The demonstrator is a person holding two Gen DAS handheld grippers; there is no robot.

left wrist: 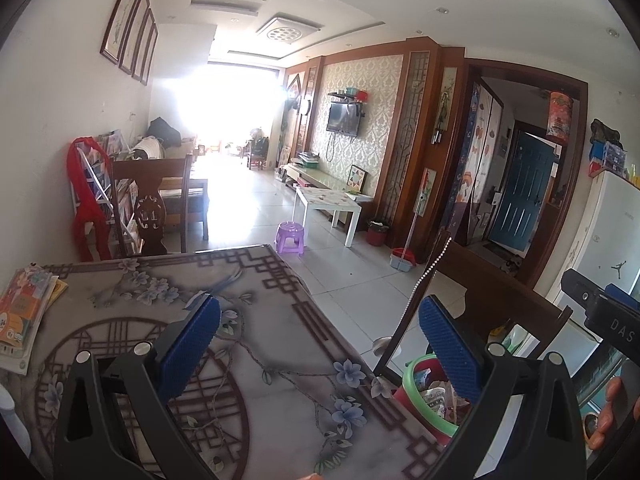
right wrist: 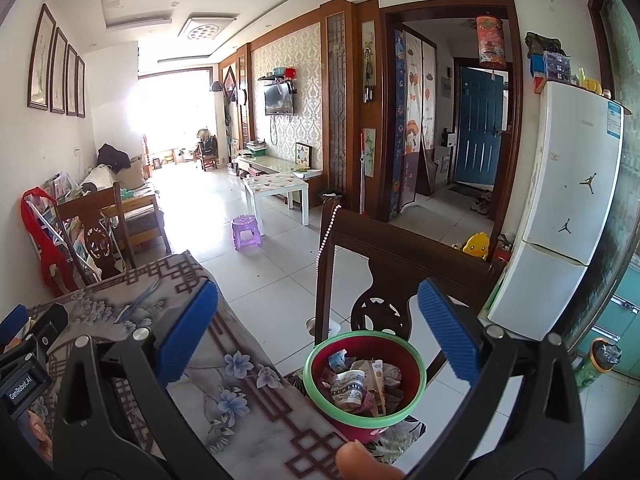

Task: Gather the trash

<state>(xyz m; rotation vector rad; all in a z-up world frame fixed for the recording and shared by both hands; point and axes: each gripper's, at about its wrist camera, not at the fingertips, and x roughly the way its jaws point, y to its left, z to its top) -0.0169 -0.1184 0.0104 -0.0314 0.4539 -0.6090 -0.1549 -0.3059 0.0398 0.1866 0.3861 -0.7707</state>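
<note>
Both my claws spread wide and empty above the table [left wrist: 256,364]

My left gripper [left wrist: 320,332] hangs over the table's near right corner, its blue pads [left wrist: 192,344] far apart with nothing between them. My right gripper [right wrist: 318,320] sits just off the table's right edge, level with the left one, its blue pads [right wrist: 448,332] equally wide and gripping nothing. A fingertip of my right hand [right wrist: 360,460] shows at the bottom, and my fingers [left wrist: 612,412] curl round that same claw's handle beside the table.

White tiled floor [right wrist: 280,264], glaring far window [right wrist: 168,112], patterned wallpaper wall [right wrist: 304,92], white fridge [right wrist: 568,208], blue door [right wrist: 478,132].
</note>
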